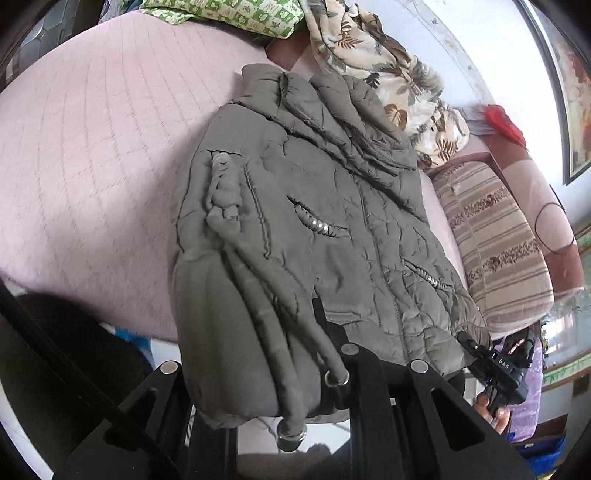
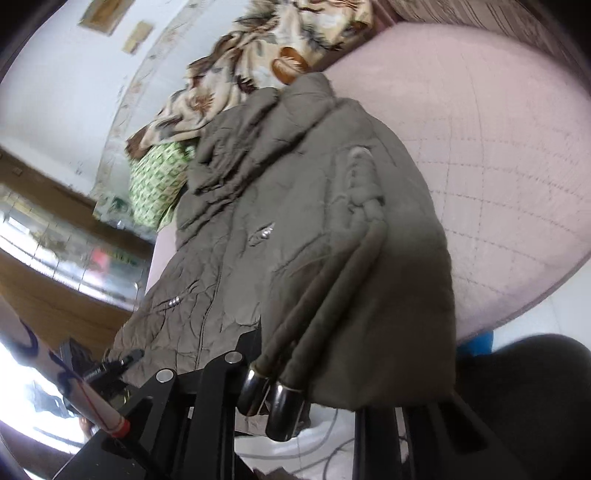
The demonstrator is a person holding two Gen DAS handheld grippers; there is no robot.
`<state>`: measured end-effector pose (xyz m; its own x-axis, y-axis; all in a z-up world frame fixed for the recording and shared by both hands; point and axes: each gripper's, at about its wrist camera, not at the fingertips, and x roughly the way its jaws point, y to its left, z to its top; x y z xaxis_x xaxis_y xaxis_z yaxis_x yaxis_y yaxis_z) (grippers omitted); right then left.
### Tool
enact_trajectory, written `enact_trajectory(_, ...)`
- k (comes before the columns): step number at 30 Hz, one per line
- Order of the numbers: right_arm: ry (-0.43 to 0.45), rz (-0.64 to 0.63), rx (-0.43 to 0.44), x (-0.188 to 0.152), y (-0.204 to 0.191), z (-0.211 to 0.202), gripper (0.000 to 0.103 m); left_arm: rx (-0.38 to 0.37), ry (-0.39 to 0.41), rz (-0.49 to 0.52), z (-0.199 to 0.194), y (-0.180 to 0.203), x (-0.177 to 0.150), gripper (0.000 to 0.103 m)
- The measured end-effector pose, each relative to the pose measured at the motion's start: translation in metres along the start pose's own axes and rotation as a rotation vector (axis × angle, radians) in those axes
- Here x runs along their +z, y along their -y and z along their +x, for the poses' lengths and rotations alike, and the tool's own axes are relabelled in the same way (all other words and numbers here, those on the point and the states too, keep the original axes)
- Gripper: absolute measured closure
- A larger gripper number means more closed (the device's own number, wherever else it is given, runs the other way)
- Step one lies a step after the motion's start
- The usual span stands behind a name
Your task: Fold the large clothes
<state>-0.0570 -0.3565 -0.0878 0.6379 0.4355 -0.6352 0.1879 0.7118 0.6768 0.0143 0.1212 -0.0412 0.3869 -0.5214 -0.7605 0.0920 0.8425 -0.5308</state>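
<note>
Left wrist view: a grey-olive quilted puffer jacket [image 1: 314, 229] lies spread on a pale pink quilted bed [image 1: 92, 155], collar toward the bed's far edge and hem hanging over the near edge. Its two drawstring cords with metal tips [image 1: 291, 437] dangle off the hem. The left claw [image 1: 325, 332] is pressed together on the jacket's hem near the middle of the near edge, one black finger [image 1: 319, 310] showing against the fabric. At the hem's right end the right claw [image 1: 469, 338] bites the corner of the jacket, with a person's hand [image 1: 493, 410] gripping its black handle below. Beyond the collar, at the far edge, sit a cream leaf-patterned cloth [image 1: 388, 74] and a green-and-white printed cloth [image 1: 229, 14]. A brown-striped cushion [image 1: 498, 240] lies along the bed's right edge.

Right wrist view: the same jacket [image 2: 295, 206] runs from the far edge to the near edge of the bed [image 2: 498, 147], hem draped over the edge. The right claw [image 2: 255, 336] pinches the hem, its finger [image 2: 251, 341] dark against the fabric, and the cords' metal tips [image 2: 273, 402] hang just beside it. At the lower left the left claw [image 2: 127, 356] grips the hem's other end. The leaf-patterned cloth [image 2: 258, 55] and green printed cloth [image 2: 155, 184] lie past the collar.
</note>
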Motion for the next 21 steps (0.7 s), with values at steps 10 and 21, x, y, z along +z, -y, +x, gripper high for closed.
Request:
enact_trajectory(10, -0.007, -0.114, -0.046, 0.021, -0.034, -0.008, 0.08, 0.048, 0.112, 0.107, -0.012, 0.047, 0.065, 0.087)
enact_trajectory(21, 0.224, -0.24, -0.093, 0.184, -0.134, 0.013, 0.08, 0.217, 0.257, 0.167, 0.023, 0.114, 0.259, 0.086)
